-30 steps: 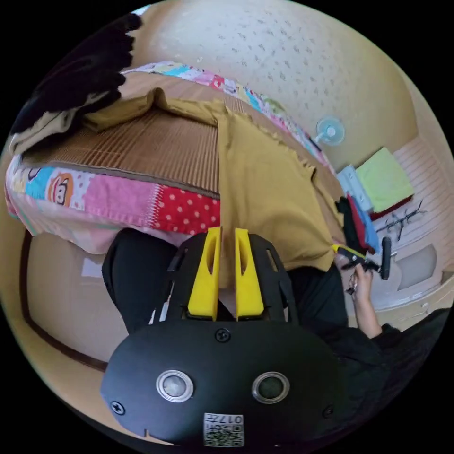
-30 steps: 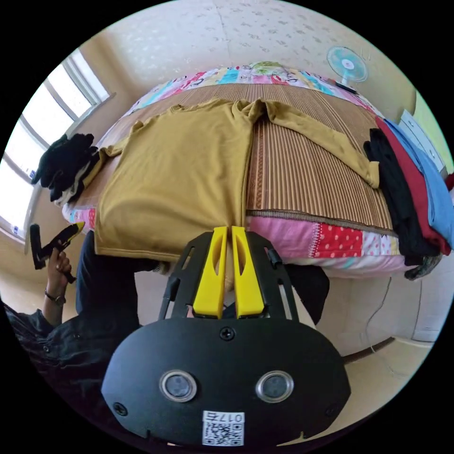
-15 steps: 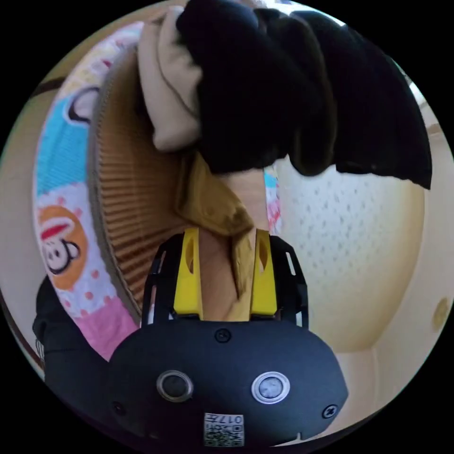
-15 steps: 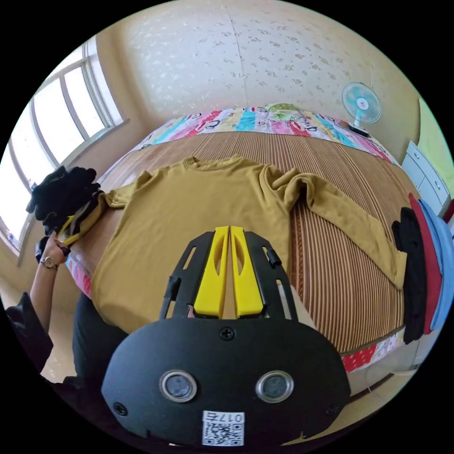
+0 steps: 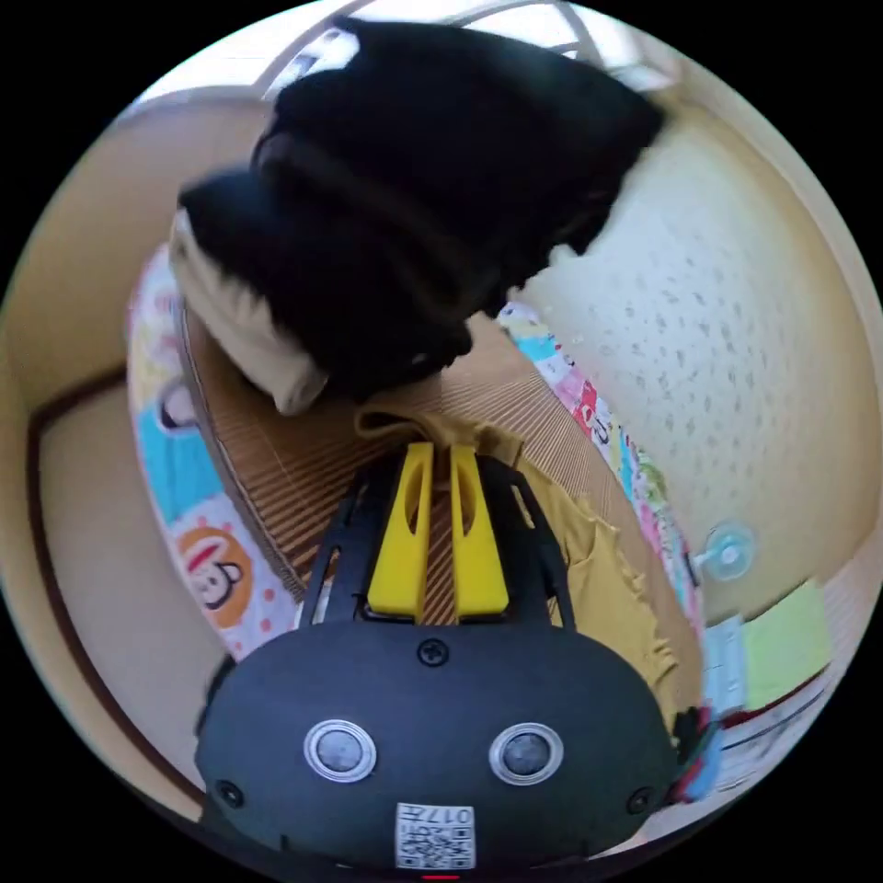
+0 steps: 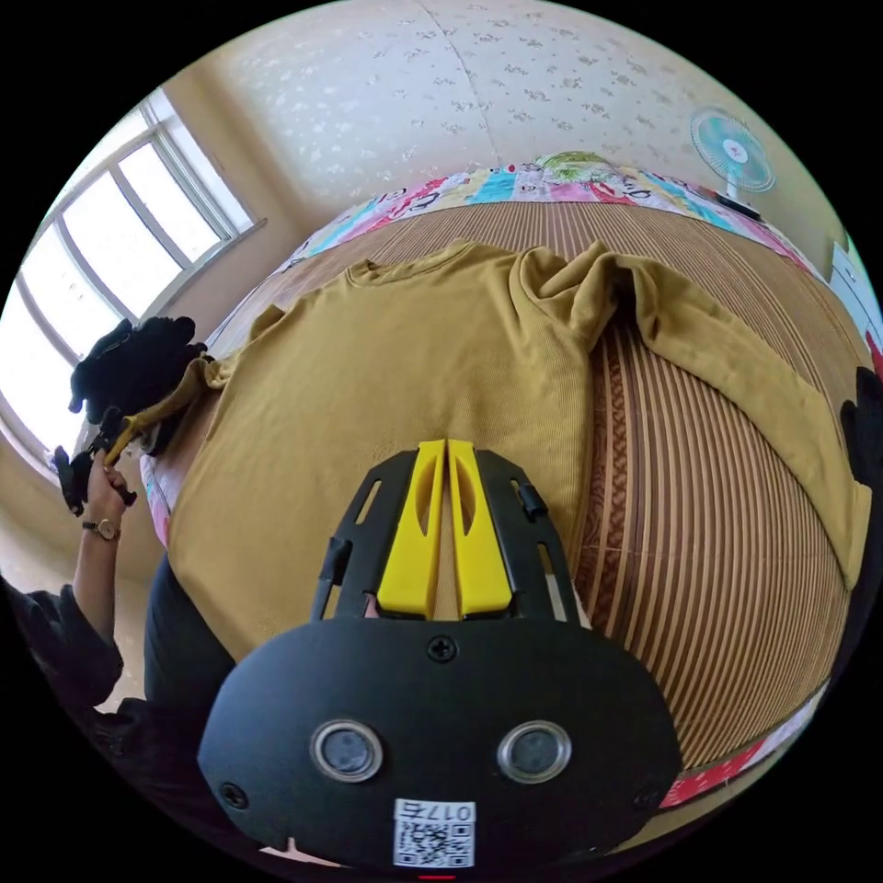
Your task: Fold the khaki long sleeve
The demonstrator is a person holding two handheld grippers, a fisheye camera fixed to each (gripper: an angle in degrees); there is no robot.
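Left gripper view: low and close over the bed (image 5: 276, 478) corner, facing the black clothes pile (image 5: 414, 212) and the wall behind it; own left gripper (image 5: 440, 455) at the khaki cuff (image 5: 405, 425).

Right gripper view: above the bed's near edge, facing across the khaki long sleeve (image 6: 414, 368) toward the far wall and window (image 6: 110, 248).

Shared by both: cuff, black pile (image 6: 133, 363), striped mat (image 6: 717, 515), fan (image 6: 733, 152).

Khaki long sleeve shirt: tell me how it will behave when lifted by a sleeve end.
The khaki long sleeve shirt will probably go limp: its far sleeve already bunches at the shoulder. It looks light and thin, lying flat on the striped mat. The left gripper appears shut on a cuff, so the body would likely drag along.
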